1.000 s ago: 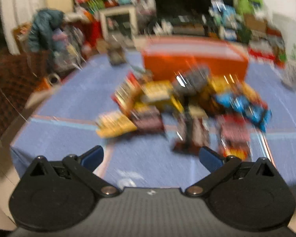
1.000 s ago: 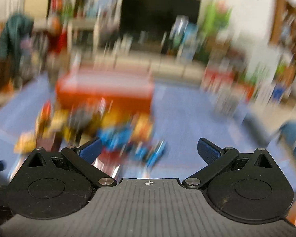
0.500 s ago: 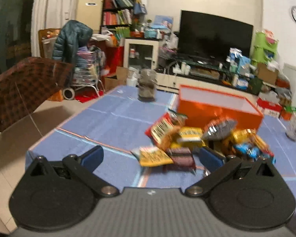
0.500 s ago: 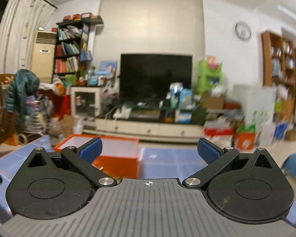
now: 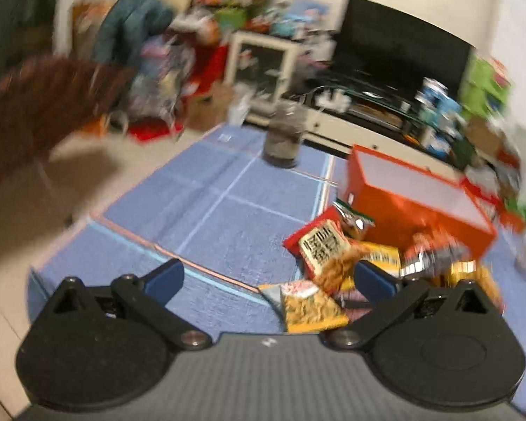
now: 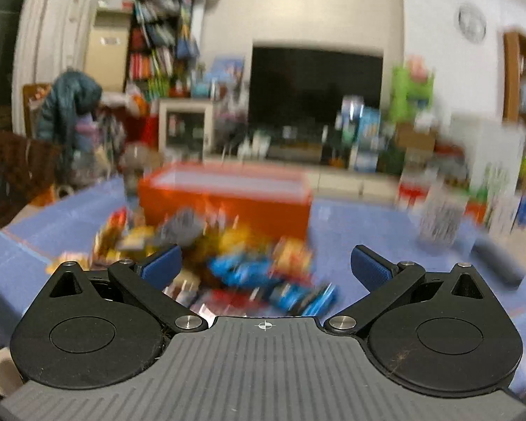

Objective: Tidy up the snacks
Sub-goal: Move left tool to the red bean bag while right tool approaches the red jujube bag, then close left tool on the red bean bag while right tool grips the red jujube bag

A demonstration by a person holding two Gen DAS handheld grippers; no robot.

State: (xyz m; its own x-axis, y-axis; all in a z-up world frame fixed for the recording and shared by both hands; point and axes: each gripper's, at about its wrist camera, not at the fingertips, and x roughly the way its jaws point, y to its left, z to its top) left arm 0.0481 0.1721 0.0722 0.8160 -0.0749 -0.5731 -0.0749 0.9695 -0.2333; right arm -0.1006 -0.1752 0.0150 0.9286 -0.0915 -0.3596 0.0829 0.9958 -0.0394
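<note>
Left gripper (image 5: 268, 277): 2 blue-padded fingers spread wide, nothing between them, held above the blue tablecloth (image 5: 207, 217). Right gripper (image 6: 265, 263): fingers likewise spread, empty. Snack pile (image 5: 361, 263): ahead and right of the left gripper, straight ahead of the right gripper (image 6: 228, 256); packets overlap, several blurred. Yellow packet (image 5: 312, 307): nearest the left gripper, just inside its right finger. Red packet (image 5: 319, 242): just beyond it. Orange box (image 5: 413, 196): open-topped, touching the pile's far edge. Dark jar (image 5: 284, 137): further off, apart from the pile.
</note>
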